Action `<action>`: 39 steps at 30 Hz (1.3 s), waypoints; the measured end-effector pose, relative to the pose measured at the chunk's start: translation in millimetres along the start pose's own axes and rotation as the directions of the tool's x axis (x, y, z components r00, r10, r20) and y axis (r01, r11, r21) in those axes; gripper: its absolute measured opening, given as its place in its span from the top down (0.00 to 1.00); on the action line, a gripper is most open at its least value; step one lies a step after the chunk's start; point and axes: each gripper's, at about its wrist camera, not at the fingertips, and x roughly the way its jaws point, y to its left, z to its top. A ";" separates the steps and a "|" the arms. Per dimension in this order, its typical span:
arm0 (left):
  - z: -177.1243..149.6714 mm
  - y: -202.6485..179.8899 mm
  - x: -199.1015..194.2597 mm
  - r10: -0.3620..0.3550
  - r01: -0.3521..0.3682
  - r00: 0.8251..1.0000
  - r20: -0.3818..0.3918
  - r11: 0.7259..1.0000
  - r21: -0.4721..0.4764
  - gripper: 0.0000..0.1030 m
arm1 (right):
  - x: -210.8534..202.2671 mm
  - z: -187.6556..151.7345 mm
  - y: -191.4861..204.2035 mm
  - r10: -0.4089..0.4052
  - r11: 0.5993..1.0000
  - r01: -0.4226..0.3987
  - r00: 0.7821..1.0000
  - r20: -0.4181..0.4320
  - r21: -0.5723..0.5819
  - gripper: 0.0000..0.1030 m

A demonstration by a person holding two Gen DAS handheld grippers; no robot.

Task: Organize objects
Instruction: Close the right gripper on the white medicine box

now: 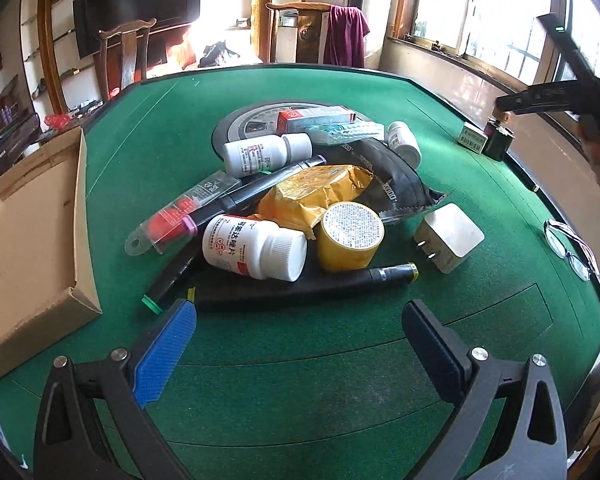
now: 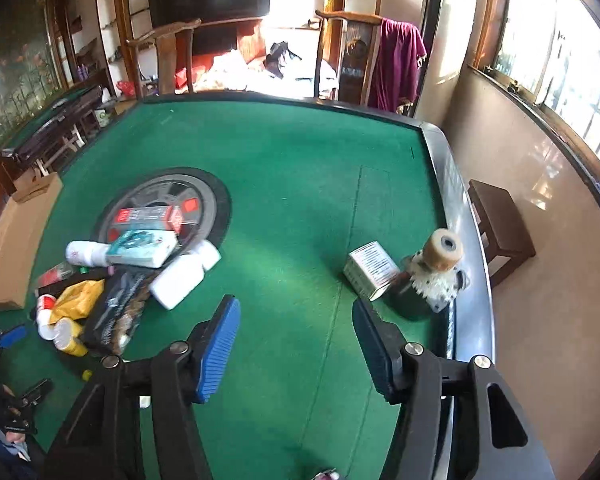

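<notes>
A heap of objects lies mid-table on green felt: a white pill bottle (image 1: 256, 246), a yellow tin (image 1: 350, 236), a yellow packet (image 1: 308, 196), a black pouch (image 1: 396, 184), a white charger (image 1: 450, 236), black pens (image 1: 320, 284), boxes (image 1: 316, 116). My left gripper (image 1: 296, 328) is open and empty just in front of the heap. My right gripper (image 2: 296, 344) is open and empty above bare felt, left of a dark bottle with a cork cap (image 2: 428, 276) and a small box (image 2: 370, 268). The heap also shows in the right wrist view (image 2: 120, 280).
An open cardboard box (image 1: 32, 240) sits at the table's left edge. Glasses (image 1: 568, 248) lie near the right rim. A round centre panel (image 2: 172, 200) is set in the felt. Wooden chairs stand beyond the far edge; a stool (image 2: 500, 224) stands right of the table.
</notes>
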 end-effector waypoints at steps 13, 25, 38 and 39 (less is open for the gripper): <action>-1.0 -7.3 3.6 -0.002 0.002 1.000 -0.017 1.000 0.020 0.00 | 93.9 35.2 -25.8 -0.146 0.972 0.097 0.963 -0.227 -0.216 0.41; -2.0 -6.4 3.2 -0.017 0.018 0.999 -0.034 1.000 0.016 0.00 | 132.1 30.4 -8.4 -0.325 0.901 0.189 0.890 -0.320 -0.390 0.40; -1.5 -3.0 -0.1 -0.035 0.034 0.999 -0.025 0.999 -0.004 0.00 | 93.0 23.7 1.4 -0.136 0.967 0.055 0.936 -0.324 -0.247 0.64; -1.3 -2.7 0.1 -0.035 0.035 0.999 -0.026 0.999 -0.007 0.00 | 93.5 22.7 -0.6 -0.155 0.966 0.078 0.936 -0.316 -0.245 0.64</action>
